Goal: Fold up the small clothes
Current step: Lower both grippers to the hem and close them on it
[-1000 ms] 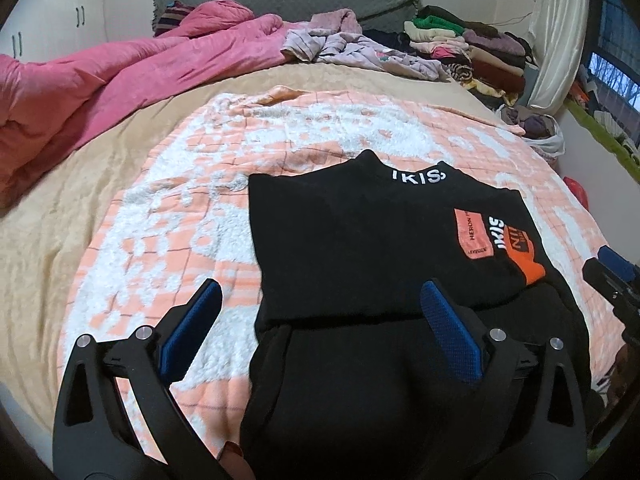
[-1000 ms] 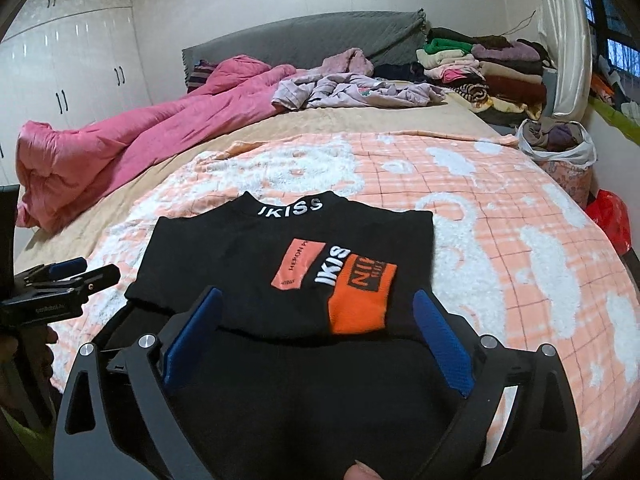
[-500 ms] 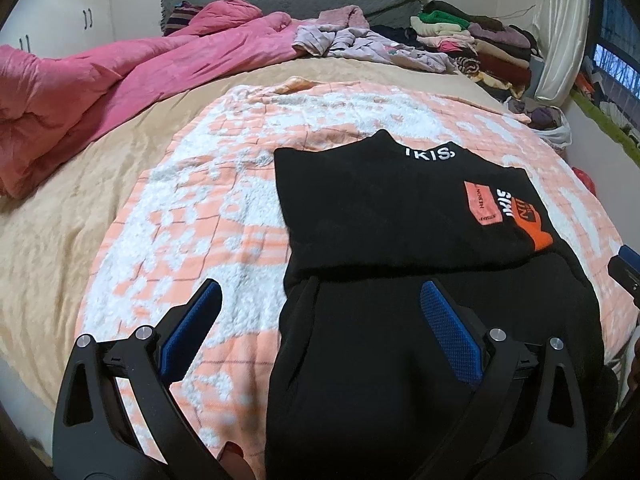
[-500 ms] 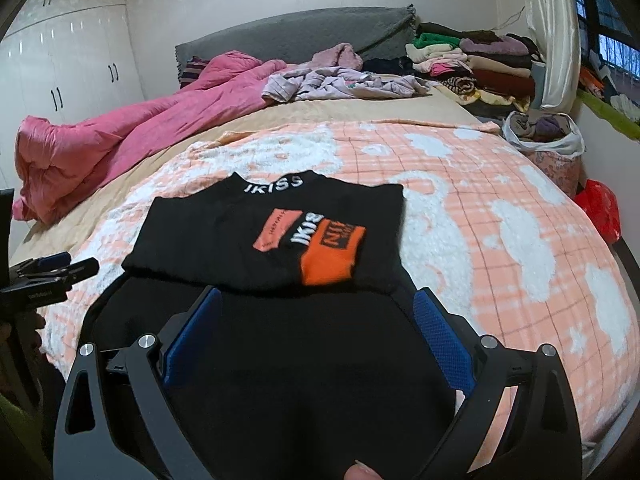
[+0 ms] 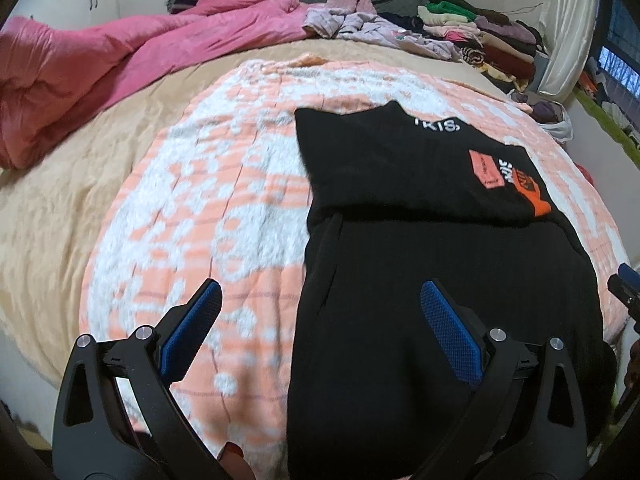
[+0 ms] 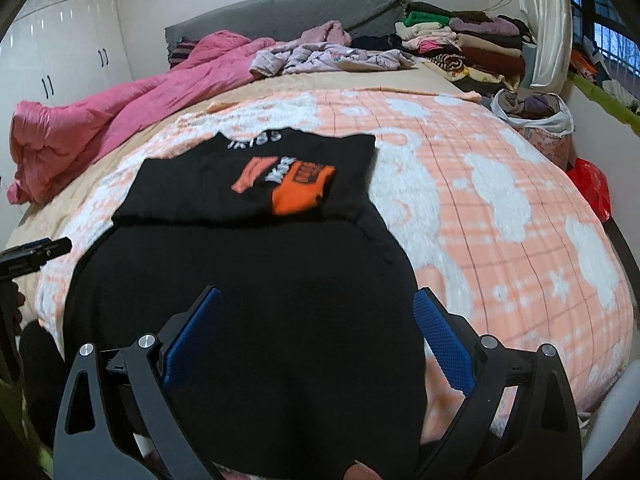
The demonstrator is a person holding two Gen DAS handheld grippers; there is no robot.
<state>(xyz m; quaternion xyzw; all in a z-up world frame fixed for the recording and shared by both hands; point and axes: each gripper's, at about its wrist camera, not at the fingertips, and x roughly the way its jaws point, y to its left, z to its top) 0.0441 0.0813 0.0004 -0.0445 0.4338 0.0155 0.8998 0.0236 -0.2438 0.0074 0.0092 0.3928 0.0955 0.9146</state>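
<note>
The bed (image 6: 132, 168) wears a tan cover, and the orange-and-white blanket (image 6: 492, 200) spreads over its near half. On the blanket lies the black garment (image 6: 256, 280), its printed top part farther away. Beyond the blanket, a pink duvet (image 6: 120, 120) is heaped to the left, crumpled lilac clothes (image 6: 328, 58) lie straight behind, and folded piles (image 6: 472, 46) stand to the right.

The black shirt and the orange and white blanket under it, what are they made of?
The black shirt looks like soft, matte knit cloth, maybe cotton: it drapes limply and does not shine. Its orange patch seems printed on. The orange and white blanket looks like fluffy fleece, judging by its fuzzy white tufts.
</note>
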